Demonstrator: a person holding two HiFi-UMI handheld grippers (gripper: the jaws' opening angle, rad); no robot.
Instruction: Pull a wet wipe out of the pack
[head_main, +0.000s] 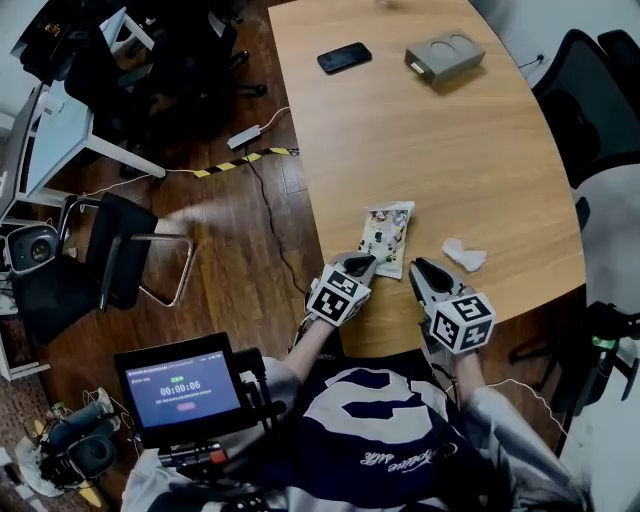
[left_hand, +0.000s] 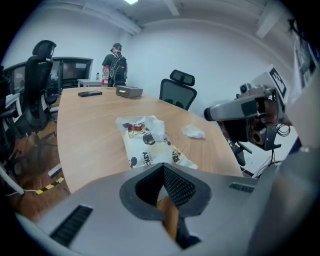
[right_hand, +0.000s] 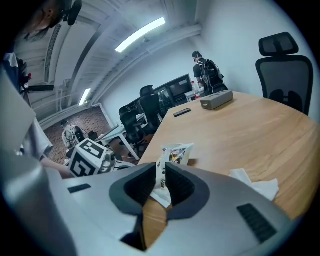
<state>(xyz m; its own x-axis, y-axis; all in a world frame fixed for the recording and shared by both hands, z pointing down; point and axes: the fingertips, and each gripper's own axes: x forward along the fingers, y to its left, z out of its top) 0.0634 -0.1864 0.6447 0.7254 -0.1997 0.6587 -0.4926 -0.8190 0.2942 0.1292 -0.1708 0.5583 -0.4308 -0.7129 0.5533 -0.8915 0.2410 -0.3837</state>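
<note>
Left hand-held gripper (head_main: 361, 264), clenched empty, and right hand-held gripper (head_main: 423, 269), jaws slightly parted, flank the wet wipe pack (head_main: 386, 235) near the desk's (head_main: 450, 150) near edge, apparently approaching; next, pinch the protruding wipe (left_hand: 156, 128).

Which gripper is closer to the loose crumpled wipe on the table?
Right. The right gripper sits beside the crumpled wipe, on its left in the head view. The left gripper is farther, at the near left corner of the wipe pack.

Lighting: ceiling tubes (right_hand: 140, 34) are shining cool and even on my table (head_main: 420, 140), shadows lying soft. Gripper views are bending at the edges, corners going black.
</note>
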